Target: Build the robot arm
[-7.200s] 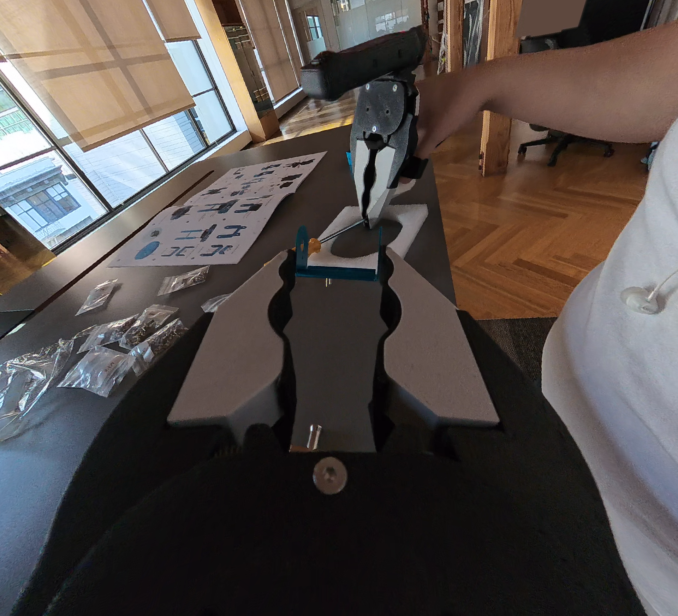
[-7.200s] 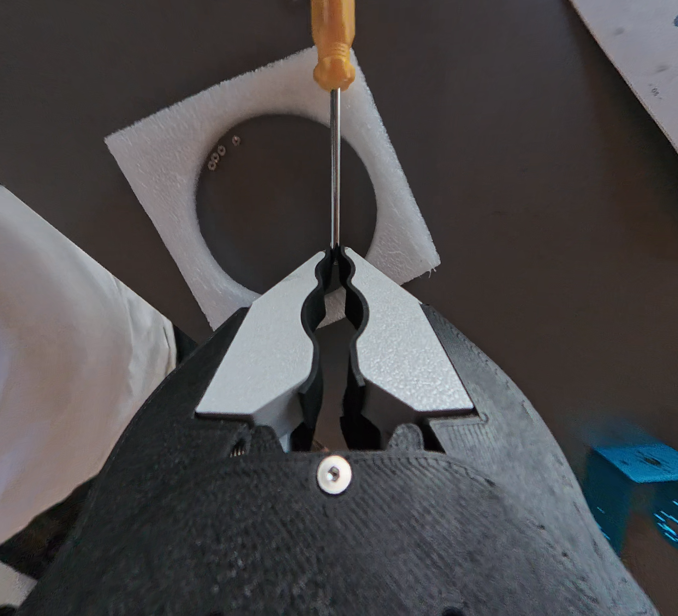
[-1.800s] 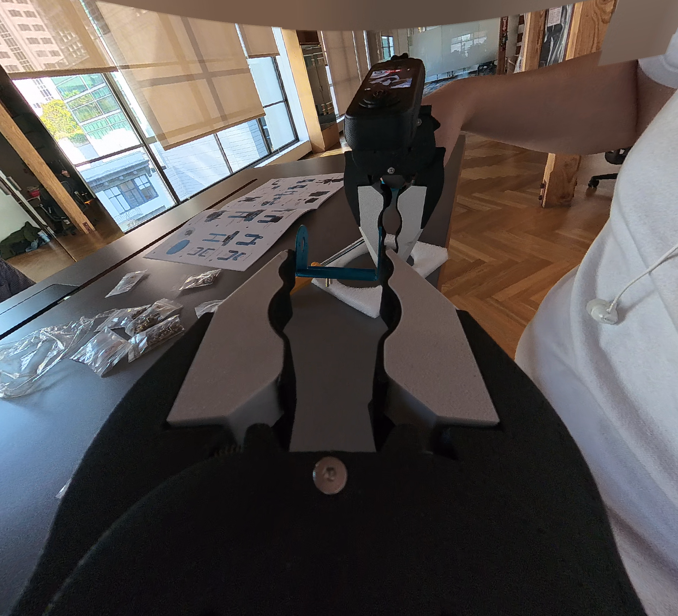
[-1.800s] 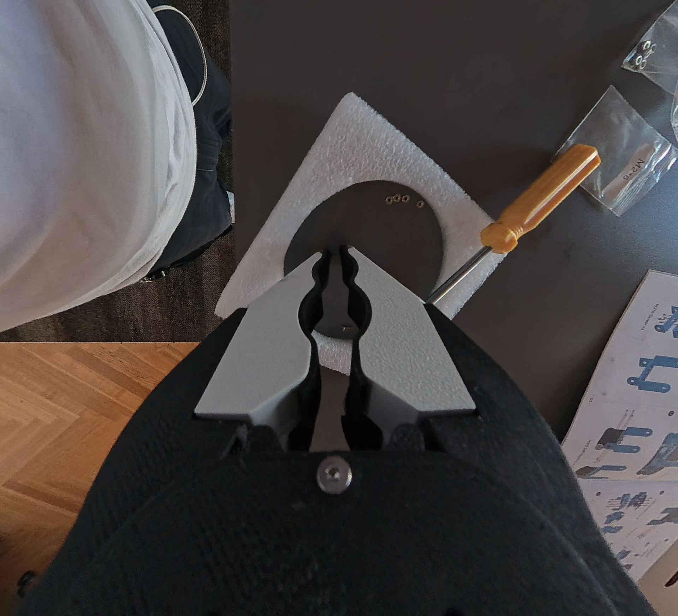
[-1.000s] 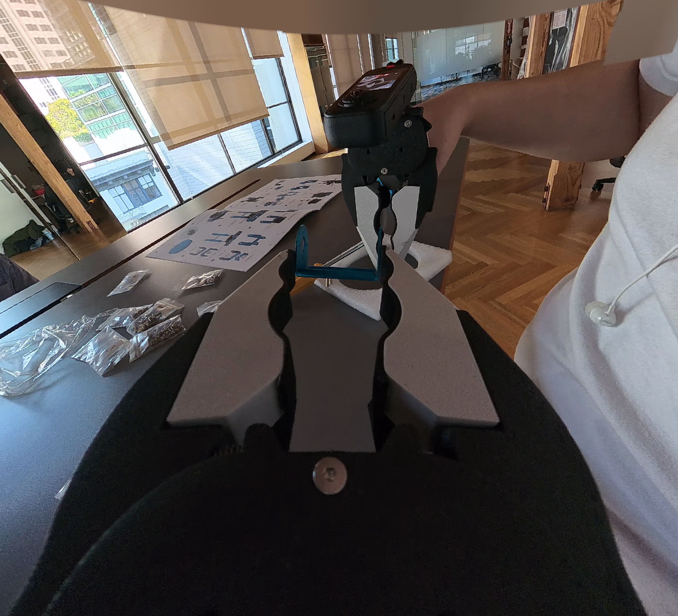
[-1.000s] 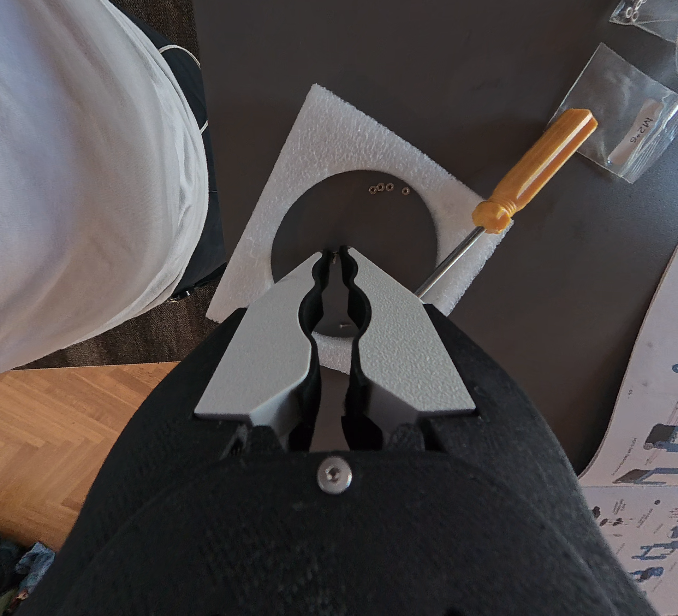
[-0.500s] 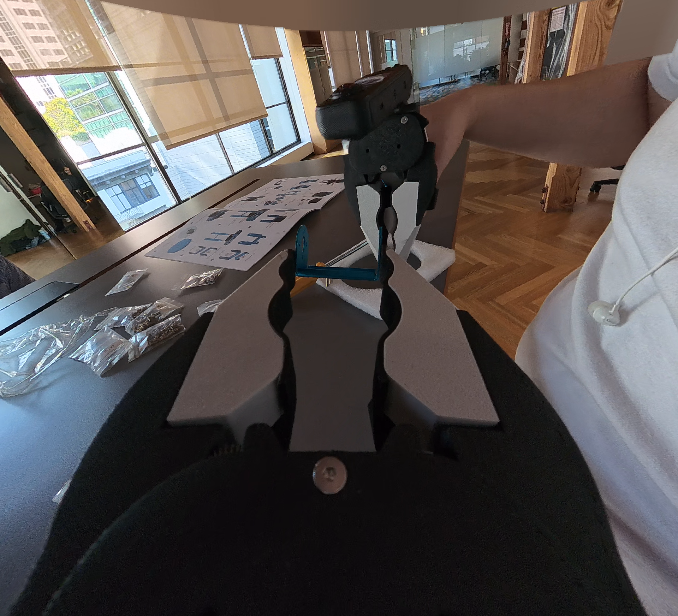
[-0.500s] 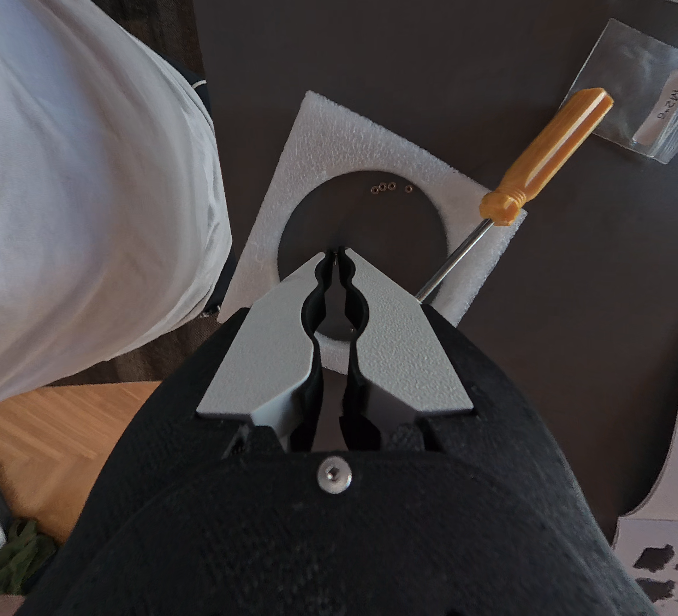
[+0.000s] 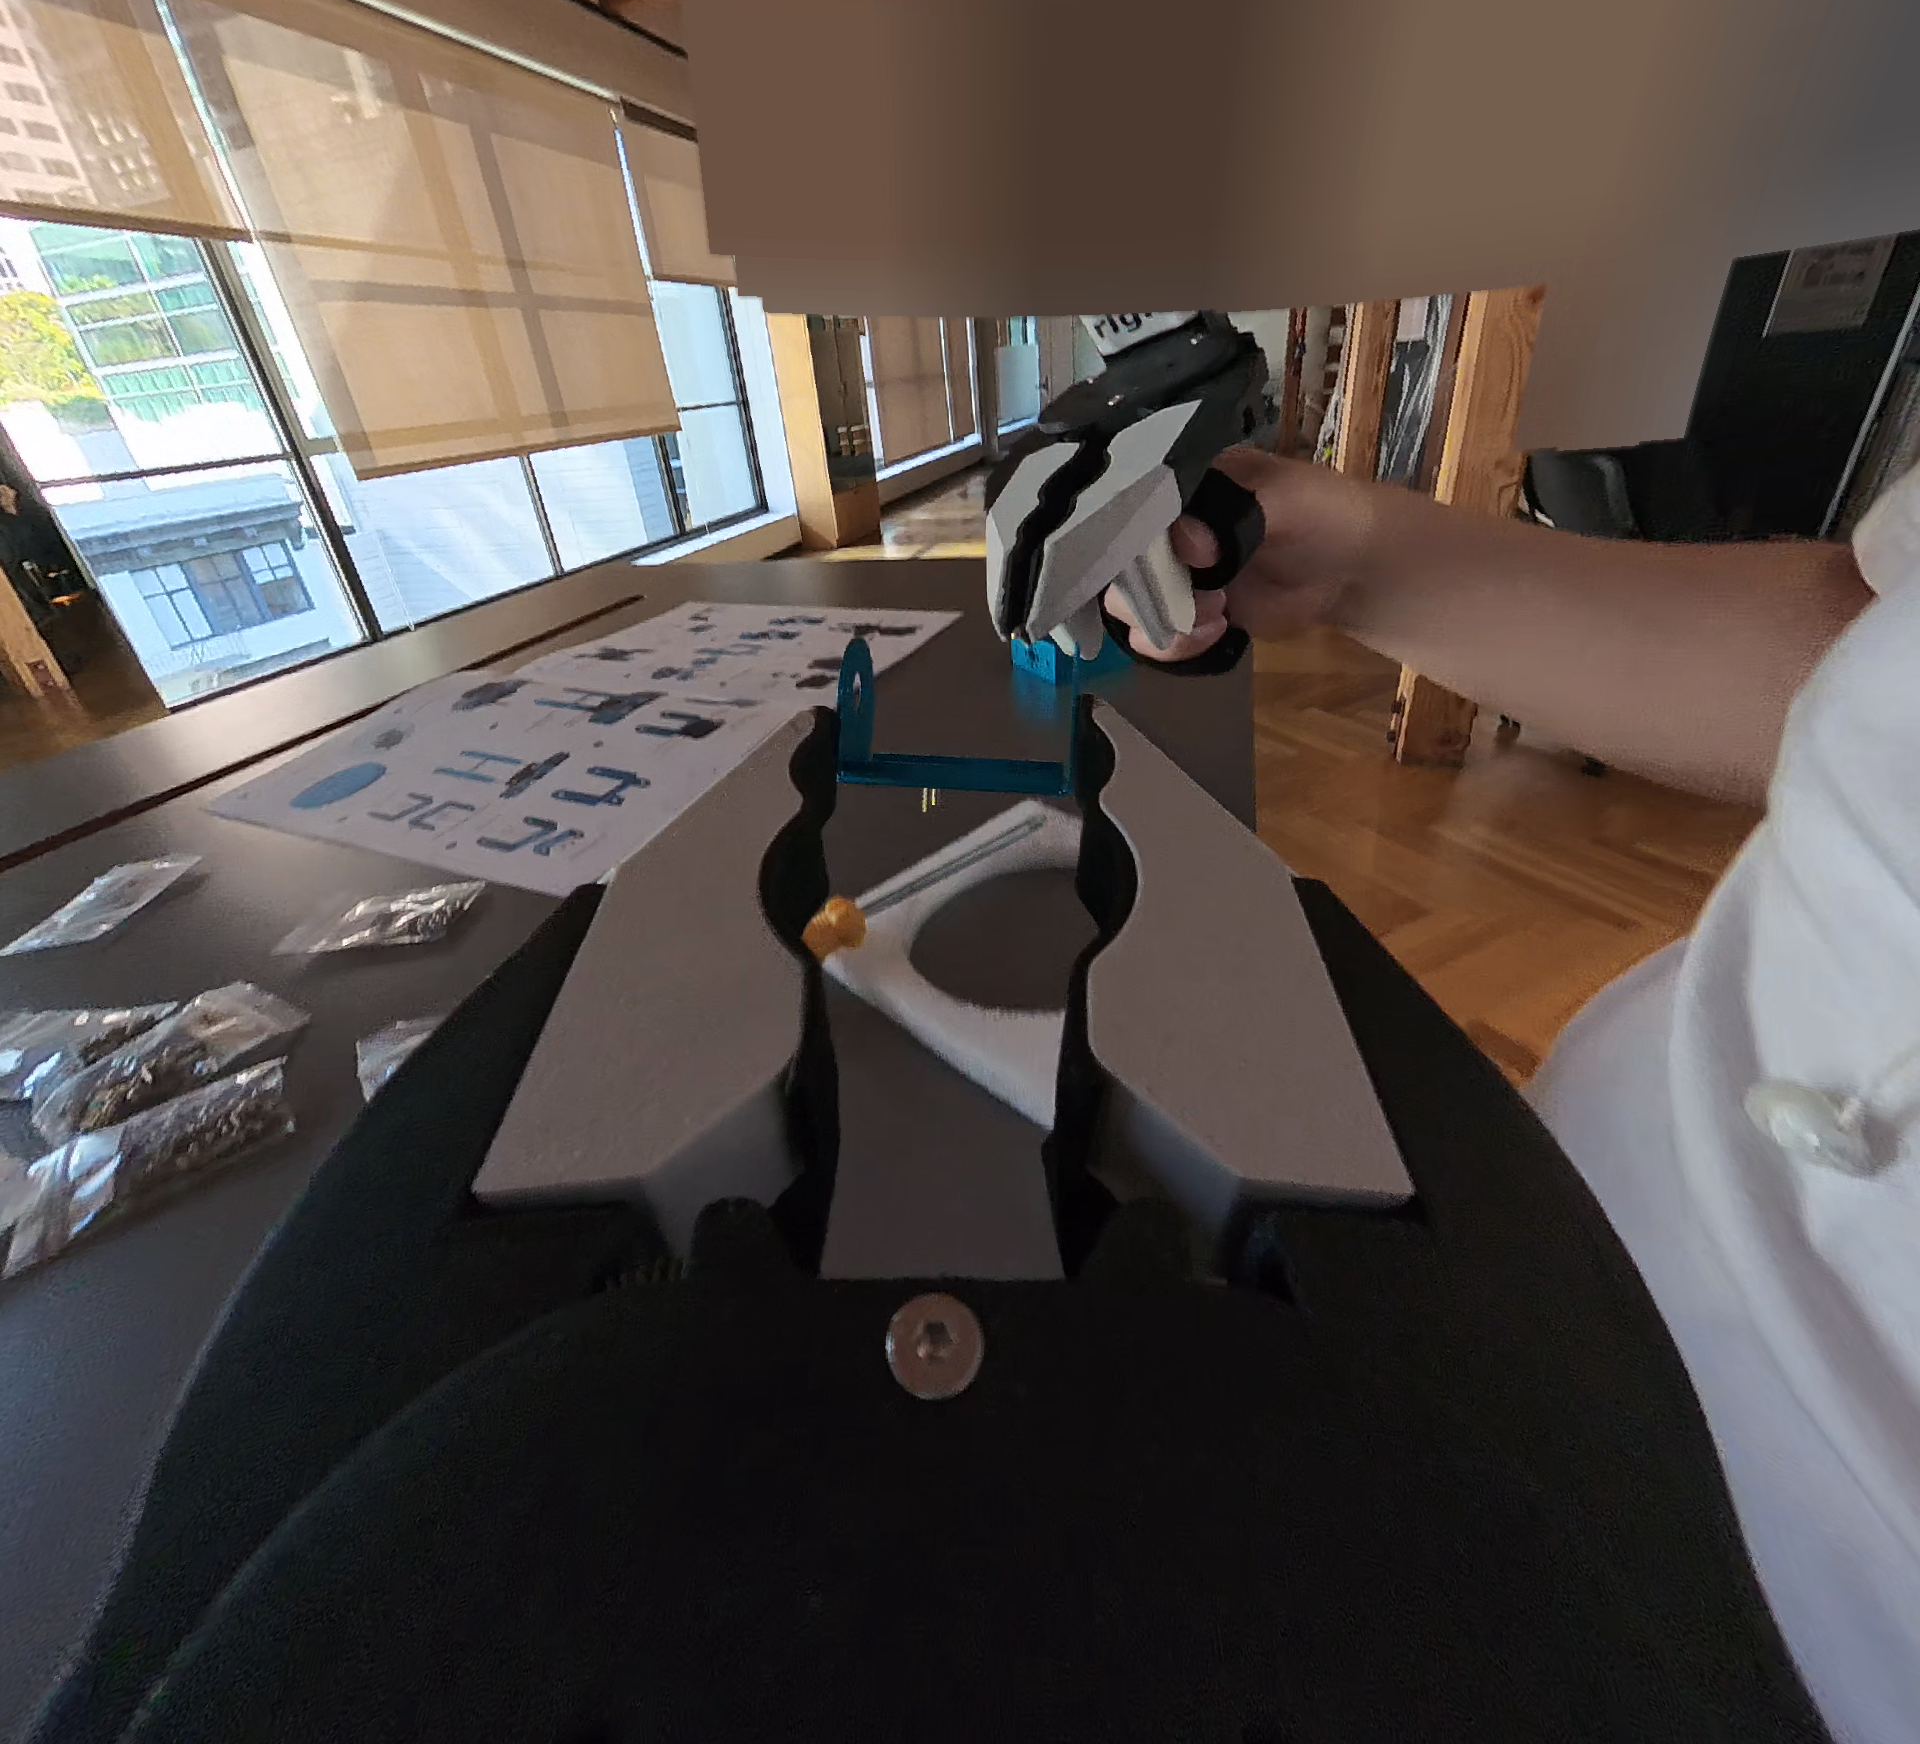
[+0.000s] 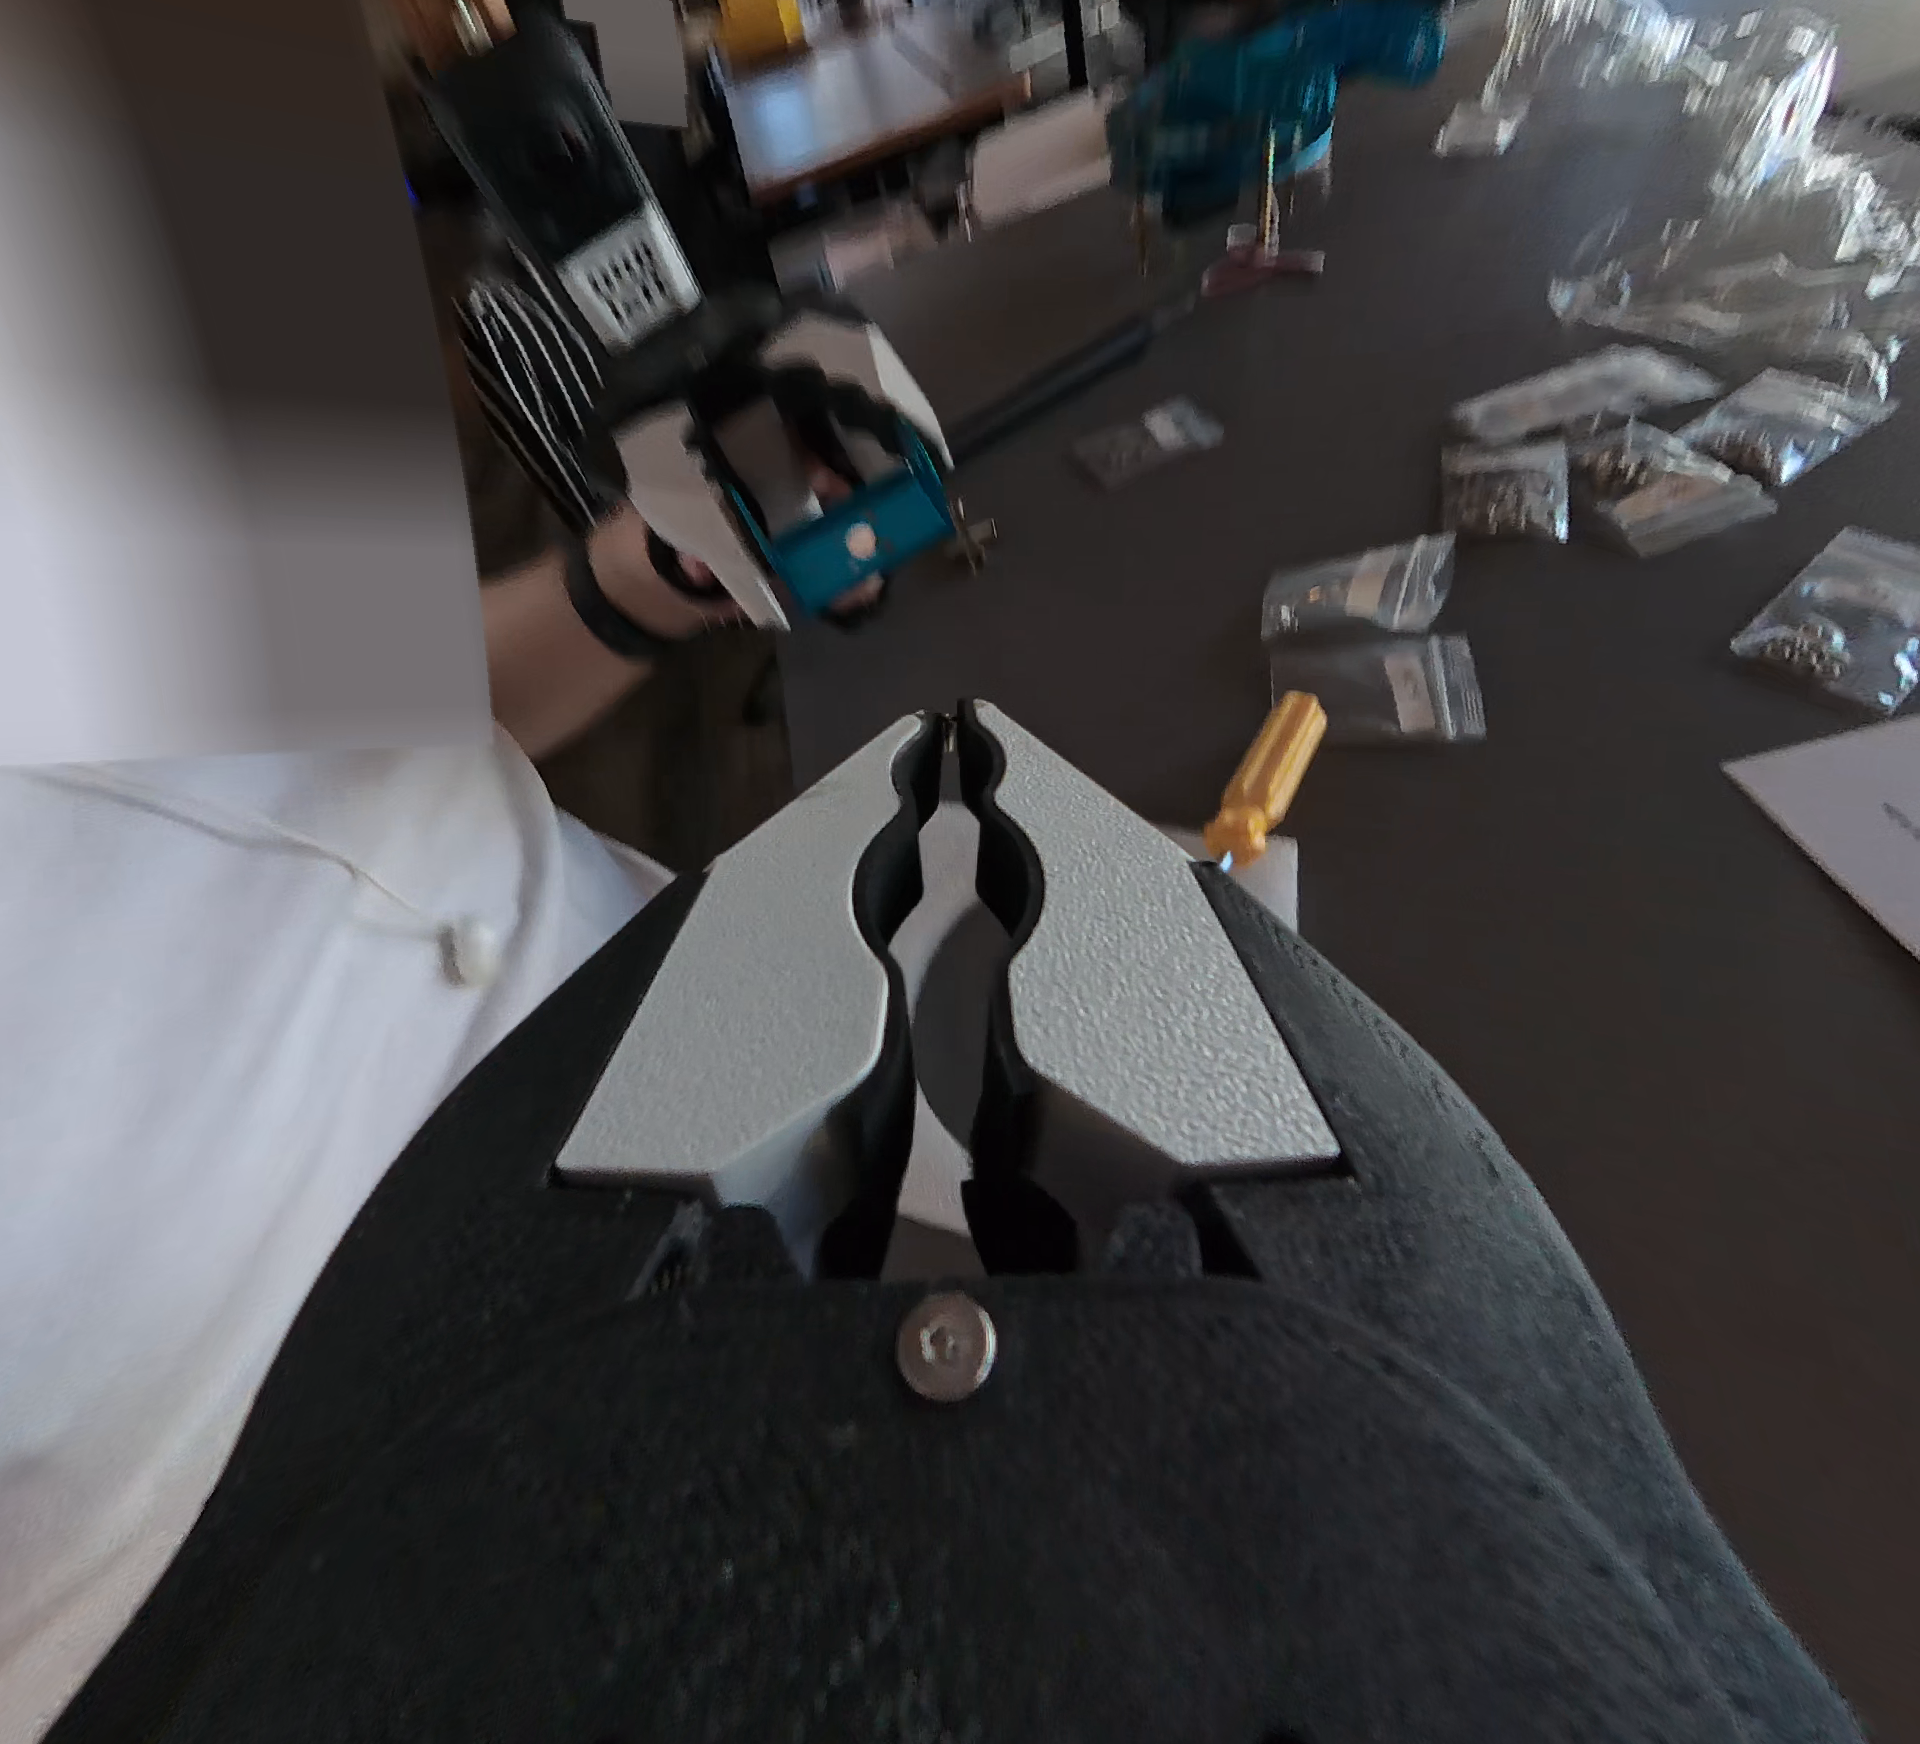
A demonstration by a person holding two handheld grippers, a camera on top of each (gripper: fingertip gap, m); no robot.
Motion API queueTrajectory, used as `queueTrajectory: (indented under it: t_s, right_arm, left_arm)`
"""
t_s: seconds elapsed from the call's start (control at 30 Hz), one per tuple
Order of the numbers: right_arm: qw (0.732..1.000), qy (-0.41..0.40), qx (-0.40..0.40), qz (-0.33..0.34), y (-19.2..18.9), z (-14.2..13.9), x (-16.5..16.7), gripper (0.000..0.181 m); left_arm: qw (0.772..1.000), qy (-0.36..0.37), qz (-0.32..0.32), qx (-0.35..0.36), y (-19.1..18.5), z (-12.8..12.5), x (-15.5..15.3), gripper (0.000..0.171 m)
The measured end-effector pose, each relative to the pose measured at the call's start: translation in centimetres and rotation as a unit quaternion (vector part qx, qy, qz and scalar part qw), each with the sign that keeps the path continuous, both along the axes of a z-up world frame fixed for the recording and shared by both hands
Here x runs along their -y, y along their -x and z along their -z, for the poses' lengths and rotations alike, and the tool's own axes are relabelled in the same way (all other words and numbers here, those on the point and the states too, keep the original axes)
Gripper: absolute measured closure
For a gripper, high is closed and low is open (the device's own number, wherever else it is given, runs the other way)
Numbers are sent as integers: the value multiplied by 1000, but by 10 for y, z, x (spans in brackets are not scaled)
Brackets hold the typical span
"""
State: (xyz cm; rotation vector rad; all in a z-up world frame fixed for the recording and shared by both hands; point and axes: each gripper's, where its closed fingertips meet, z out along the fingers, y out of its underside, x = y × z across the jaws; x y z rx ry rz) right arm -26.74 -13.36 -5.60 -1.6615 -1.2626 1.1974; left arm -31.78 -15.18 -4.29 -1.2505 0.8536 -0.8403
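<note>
My left gripper (image 9: 956, 738) is shut on a blue U-shaped metal bracket (image 9: 951, 772), held across its fingertips above the dark table (image 9: 312, 873). My right gripper (image 10: 948, 720) is shut, pinching a tiny metal screw (image 10: 948, 724) at its very tips. It hangs in the air just beyond and above the bracket in the left wrist view (image 9: 1023, 626). The right wrist view looks back at the left gripper (image 10: 847, 515) and the bracket (image 10: 883, 551). Below lie a white foam square with a round hole (image 9: 883, 988) and a yellow-handled screwdriver (image 9: 833, 925), its shaft resting across the foam.
A printed instruction sheet (image 9: 582, 738) lies at the table's far left. Several clear bags of small parts (image 9: 156, 1071) lie to the left, also seen in the right wrist view (image 10: 1371, 655). A small blue block (image 9: 1044, 660) sits beyond the bracket. A blurred blue assembly (image 10: 1278, 94) stands farther back. My right fingertips sit around 7 cm from my left ones. The blurred blue assembly (image 10: 1278, 94) is closer to my left gripper, around 35 cm from its tips; the right tips are 40 cm off.
My right gripper has lifted off the foam hole with the small screw and swung up to face the left gripper. The left gripper still holds the bracket.
</note>
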Motion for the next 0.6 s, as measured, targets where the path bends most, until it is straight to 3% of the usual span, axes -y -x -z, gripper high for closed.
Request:
queueTrajectory:
  t_s: [0.17,0.27,0.6]
  right_arm:
    - [989,24,-145,0,6,-59,3,180]
    - [981,40,-187,-35,15,-80,16,180]
    - [972,94,-191,-102,33,-83,27,180]
  left_arm:
    - [998,-30,20,48,-15,-25,-4,127]
    - [996,-49,38,70,-22,-39,1,127]
    - [984,-35,105,141,-27,-65,12,127]
